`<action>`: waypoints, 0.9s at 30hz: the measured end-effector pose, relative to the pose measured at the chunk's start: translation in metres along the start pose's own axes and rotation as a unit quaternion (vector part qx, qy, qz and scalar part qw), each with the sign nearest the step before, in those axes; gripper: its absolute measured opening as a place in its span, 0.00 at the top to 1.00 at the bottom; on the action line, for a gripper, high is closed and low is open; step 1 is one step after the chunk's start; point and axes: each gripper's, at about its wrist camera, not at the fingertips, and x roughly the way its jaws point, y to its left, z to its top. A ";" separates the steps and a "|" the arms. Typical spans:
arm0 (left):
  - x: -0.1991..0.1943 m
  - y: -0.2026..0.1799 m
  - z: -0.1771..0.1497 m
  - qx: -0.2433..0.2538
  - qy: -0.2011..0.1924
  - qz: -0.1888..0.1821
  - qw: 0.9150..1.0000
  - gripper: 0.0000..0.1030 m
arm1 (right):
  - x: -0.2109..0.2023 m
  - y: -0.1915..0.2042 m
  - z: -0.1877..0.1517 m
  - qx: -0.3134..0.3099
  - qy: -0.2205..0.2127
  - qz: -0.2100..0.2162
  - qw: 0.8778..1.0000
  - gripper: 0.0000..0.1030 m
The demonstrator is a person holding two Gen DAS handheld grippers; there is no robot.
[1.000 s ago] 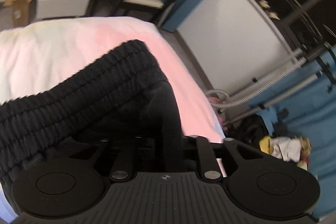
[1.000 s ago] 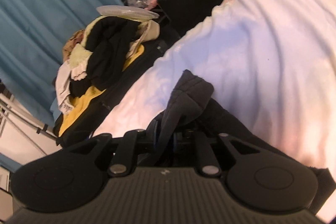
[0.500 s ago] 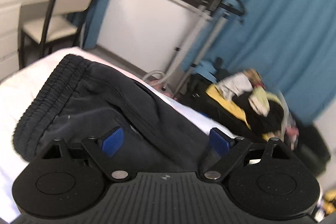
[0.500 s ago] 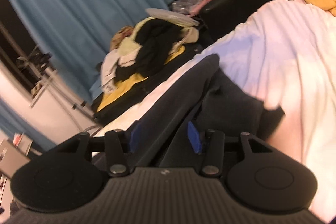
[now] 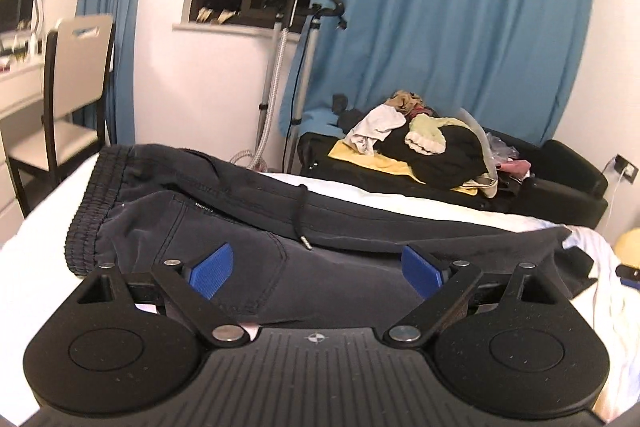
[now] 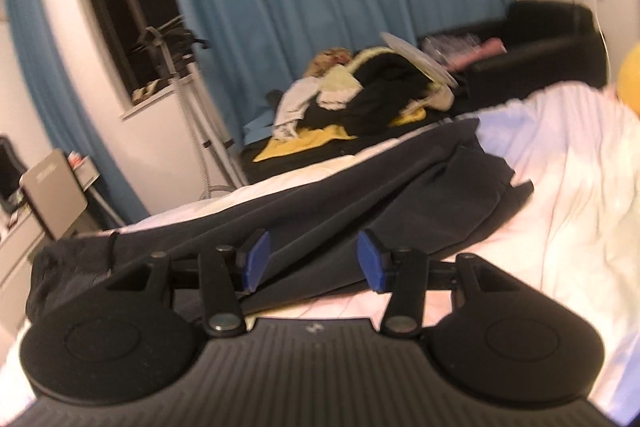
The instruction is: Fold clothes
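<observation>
Dark trousers (image 5: 344,227) flat on white bed (image 5: 36,267), long axis crosswise ahead of both claws. Left gripper (image 5: 316,267) wide apart, empty, nearer waistband (image 5: 86,211). Right gripper (image 6: 310,259) part-open, empty, nearer leg ends (image 6: 496,179). 2 grippers flank trousers' midline.

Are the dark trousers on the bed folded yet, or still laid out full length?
Folded once lengthwise only: the dark trousers lie stretched along the white bed, one leg over the other, elastic waistband at one end, hems at the other. No crosswise fold yet.
</observation>
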 end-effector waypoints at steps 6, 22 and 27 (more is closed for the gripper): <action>-0.018 -0.018 -0.025 0.012 -0.013 -0.004 1.000 0.09 | -0.020 0.013 -0.024 -0.011 -0.009 0.015 1.000 0.45; 0.021 -0.031 -0.087 0.015 0.015 -0.018 1.000 0.06 | 0.023 -0.025 -0.042 0.079 0.004 -0.013 0.997 0.29; 0.030 -0.024 -0.098 -0.008 0.031 -0.032 0.999 0.05 | 0.058 -0.098 -0.047 0.235 0.005 -0.029 0.972 0.23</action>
